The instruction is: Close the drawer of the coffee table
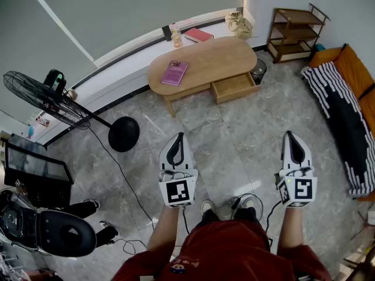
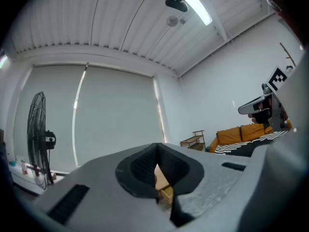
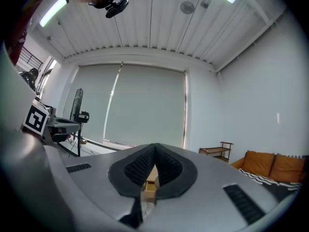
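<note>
The oval wooden coffee table (image 1: 214, 56) stands across the room by the window wall. Its drawer (image 1: 235, 87) is pulled out toward me at the table's right end. My left gripper (image 1: 180, 135) and right gripper (image 1: 289, 133) are held level, side by side, well short of the table, over the grey tile floor. Both are shut with nothing between the jaws. In the left gripper view, a sliver of the table (image 2: 161, 180) shows below the closed tips of the left gripper (image 2: 155, 147). The right gripper (image 3: 155, 147) likewise frames the drawer (image 3: 150, 183).
A pink book (image 1: 174, 72) and a red book (image 1: 198, 35) lie on the table. A standing fan (image 1: 41, 95) with a round base (image 1: 123, 133) stands left. An orange sofa (image 1: 345, 98), a wooden shelf (image 1: 296, 34), a dark bin (image 1: 258, 70) and a floor cable (image 1: 126, 183) are around.
</note>
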